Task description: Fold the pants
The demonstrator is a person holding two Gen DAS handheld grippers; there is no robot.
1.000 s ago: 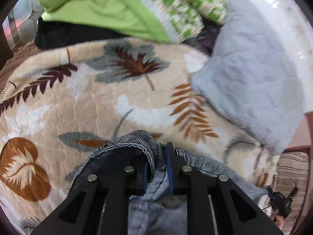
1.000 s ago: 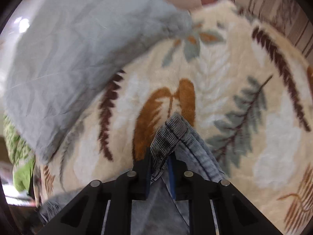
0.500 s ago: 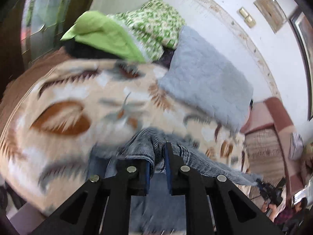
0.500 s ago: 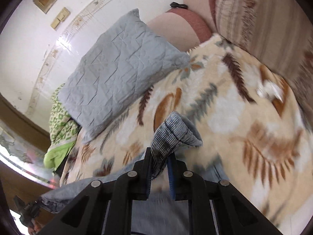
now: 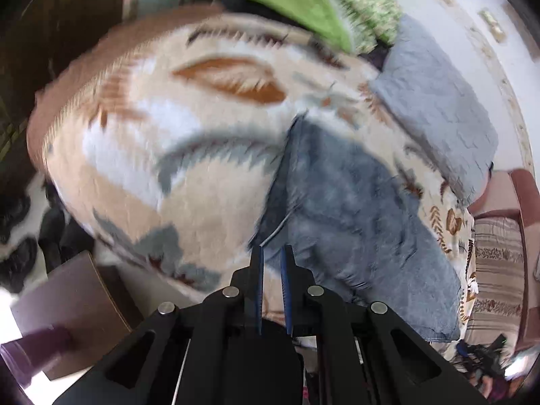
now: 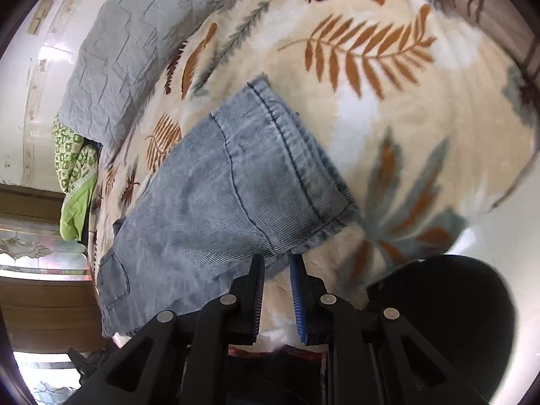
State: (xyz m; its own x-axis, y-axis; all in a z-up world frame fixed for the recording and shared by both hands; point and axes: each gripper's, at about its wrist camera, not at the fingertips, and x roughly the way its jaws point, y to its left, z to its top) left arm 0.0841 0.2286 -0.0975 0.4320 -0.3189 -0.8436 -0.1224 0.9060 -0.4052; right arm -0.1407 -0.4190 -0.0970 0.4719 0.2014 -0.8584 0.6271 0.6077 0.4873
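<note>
pants [image 6: 236, 182] flat on leaf blanket [image 6: 388, 108] | left gripper [image 5: 271, 253] released, empty | right gripper [image 6: 276, 263] released, empty

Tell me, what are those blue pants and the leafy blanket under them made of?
The pants look like faded blue denim or fine corduroy: narrow ribs, darker stitched seams, a sewn hem. The blanket seems a plush fleece: its fuzzy pile softens the printed leaves. The exact fibres cannot be told from the look.
</note>
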